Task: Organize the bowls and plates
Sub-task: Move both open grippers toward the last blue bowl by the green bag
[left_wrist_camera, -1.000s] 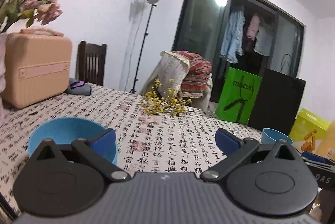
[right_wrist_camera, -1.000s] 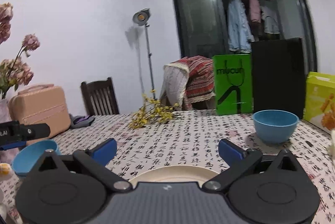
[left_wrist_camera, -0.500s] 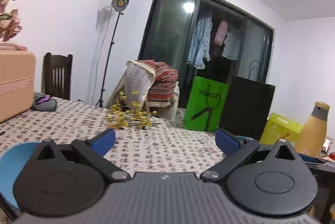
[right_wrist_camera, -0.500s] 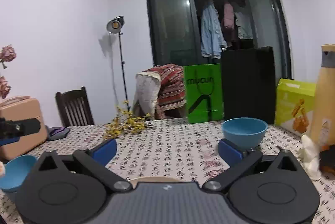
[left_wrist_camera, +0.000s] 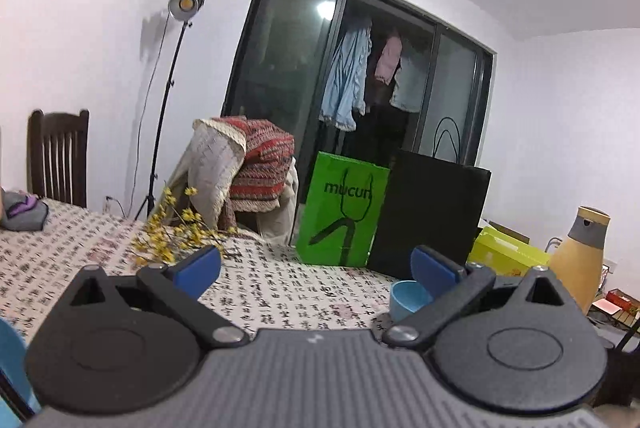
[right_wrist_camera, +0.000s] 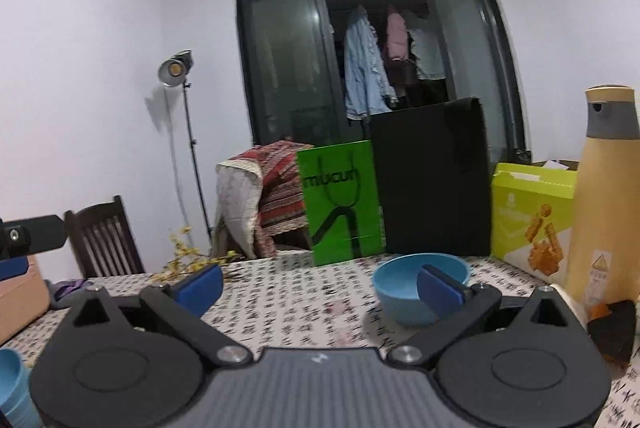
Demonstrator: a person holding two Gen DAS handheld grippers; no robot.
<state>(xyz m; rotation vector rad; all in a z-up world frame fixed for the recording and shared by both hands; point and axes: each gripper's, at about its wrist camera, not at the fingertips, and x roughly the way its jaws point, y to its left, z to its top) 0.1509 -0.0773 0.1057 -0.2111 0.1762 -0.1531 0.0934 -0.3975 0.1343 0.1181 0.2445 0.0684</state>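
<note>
Sitting just beyond the spread right hand-held gripper [right_wrist_camera: 320,284], a blue bowl [right_wrist_camera: 404,288].

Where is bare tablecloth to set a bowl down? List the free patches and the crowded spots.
Free: the stretch of tablecloth between the yellow flower sprigs and the blue bowl, in front of the green bag.

Crowded: the right side, where the tan bottle, the yellow-green box and the black bag stand together.

Bowl [right_wrist_camera: 420,286] on the table [right_wrist_camera: 288,312], bags [right_wrist_camera: 432,183] behind it, bottle [right_wrist_camera: 604,203] at right.
</note>
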